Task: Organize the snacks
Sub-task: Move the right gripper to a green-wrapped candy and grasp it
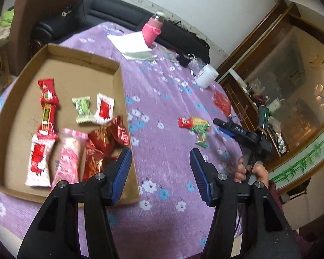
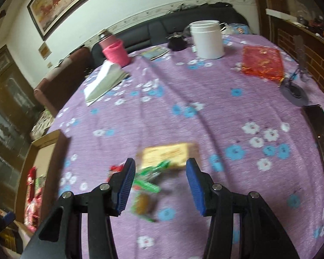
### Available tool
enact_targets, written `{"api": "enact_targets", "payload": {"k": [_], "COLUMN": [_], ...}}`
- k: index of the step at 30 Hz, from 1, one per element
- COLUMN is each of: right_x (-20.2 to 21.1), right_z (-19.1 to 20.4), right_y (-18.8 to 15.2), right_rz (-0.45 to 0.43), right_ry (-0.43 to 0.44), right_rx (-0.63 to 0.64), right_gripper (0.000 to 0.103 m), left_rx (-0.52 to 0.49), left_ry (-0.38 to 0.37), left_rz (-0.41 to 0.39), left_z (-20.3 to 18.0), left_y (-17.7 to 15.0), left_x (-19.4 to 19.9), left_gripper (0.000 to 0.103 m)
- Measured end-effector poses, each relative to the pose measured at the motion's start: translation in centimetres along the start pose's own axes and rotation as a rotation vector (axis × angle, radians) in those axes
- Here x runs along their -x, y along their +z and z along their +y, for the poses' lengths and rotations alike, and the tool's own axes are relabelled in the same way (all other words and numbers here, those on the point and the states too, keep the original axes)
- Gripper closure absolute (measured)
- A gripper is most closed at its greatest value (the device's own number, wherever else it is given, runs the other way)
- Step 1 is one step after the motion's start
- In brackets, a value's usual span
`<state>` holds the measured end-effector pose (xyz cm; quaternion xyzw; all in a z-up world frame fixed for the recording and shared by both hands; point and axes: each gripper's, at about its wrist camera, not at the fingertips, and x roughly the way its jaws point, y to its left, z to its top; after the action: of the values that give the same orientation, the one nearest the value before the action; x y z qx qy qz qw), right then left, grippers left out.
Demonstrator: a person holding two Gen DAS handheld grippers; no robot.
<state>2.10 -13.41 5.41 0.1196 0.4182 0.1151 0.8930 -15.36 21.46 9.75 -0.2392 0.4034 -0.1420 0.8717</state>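
Left wrist view: the left gripper (image 1: 161,161) hangs with jaws wide and empty beside the cardboard tray (image 1: 118,86), where packets lie blurred. Loose snacks (image 1: 194,126) rest on the purple cloth (image 1: 162,86), near the right gripper (image 1: 221,124).

Right wrist view: the right gripper (image 2: 159,172), jaws wide, hovers over the smeared yellow-and-green snacks (image 2: 168,154). A white jar (image 2: 207,38) and pink bottle (image 2: 114,51) stand beyond; the tray (image 2: 54,142) is cut off.
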Motion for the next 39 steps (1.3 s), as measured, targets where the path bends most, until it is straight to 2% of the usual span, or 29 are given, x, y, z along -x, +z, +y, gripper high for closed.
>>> {"api": "enact_targets", "payload": {"k": [5,7,8,10,13,15,16,20,23,28,32,36,37,39], "right_x": [-2.7,-4.2,-4.8,-5.2,-4.4,-3.2,-2.6,-0.4,-0.1,-0.7,-1.9,-2.4,-2.5,-2.6], "right_z": [-0.5,-0.1,0.3,1.3,2.8,2.9,2.6,0.2,-0.1,1.9,3.7,3.8,3.9,3.8], "right_y": [1.1,1.3,1.2,0.7,-0.5,-1.1,-1.3,-1.3,-2.1,-3.9,-4.6,-4.7,-4.7,-4.7], "right_rz": [0.014,0.042,0.060,0.072,0.120,0.159,0.156,0.104,0.115,0.151,0.144,0.119,0.117,0.113], "right_ry": [-0.048,-0.059,-0.066,-0.063,0.061,0.191,0.215,0.154,0.129,0.134,0.066,0.055,0.056,0.044], "right_rx": [0.004,0.023,0.043,0.094,0.168,0.170,0.156,0.094,0.098,0.141,0.215,0.221,0.224,0.243], "right_gripper": [0.051,0.055,0.062,0.064,0.064,0.064,0.064,0.064,0.063,0.060,0.059,0.059,0.059,0.066], "left_rx": [0.026,0.038,0.040,0.040,0.045,0.047,0.046,0.034,0.023,-0.008,-0.036,-0.094,-0.120,-0.167], "left_ry": [0.021,0.025,0.027,0.035,0.039,0.032,0.028,0.015,0.007,0.019,0.037,0.049,0.050,0.058], "left_rz": [0.014,0.017,0.018,0.019,0.020,0.020,0.021,0.039,0.053,0.073,0.084,0.096,0.099,0.105], "left_z": [0.2,0.3,0.4,0.4,0.5,0.6,0.5,0.1,-0.3,-1.2,-1.9,-3.3,-3.9,-4.9], "left_y": [-0.5,-0.8,-0.9,-1.1,-1.3,-1.4,-1.4,-1.8,-2.0,-2.3,-2.4,-2.1,-1.8,-1.2], "left_x": [-0.3,-0.3,-0.4,-0.3,-0.3,-0.4,-0.5,-1.2,-1.7,-2.4,-2.7,-3.8,-4.3,-5.5], "left_gripper": [0.047,0.047,0.047,0.047,0.047,0.047,0.047,0.047,0.047,0.047,0.047,0.047,0.047,0.047]}}
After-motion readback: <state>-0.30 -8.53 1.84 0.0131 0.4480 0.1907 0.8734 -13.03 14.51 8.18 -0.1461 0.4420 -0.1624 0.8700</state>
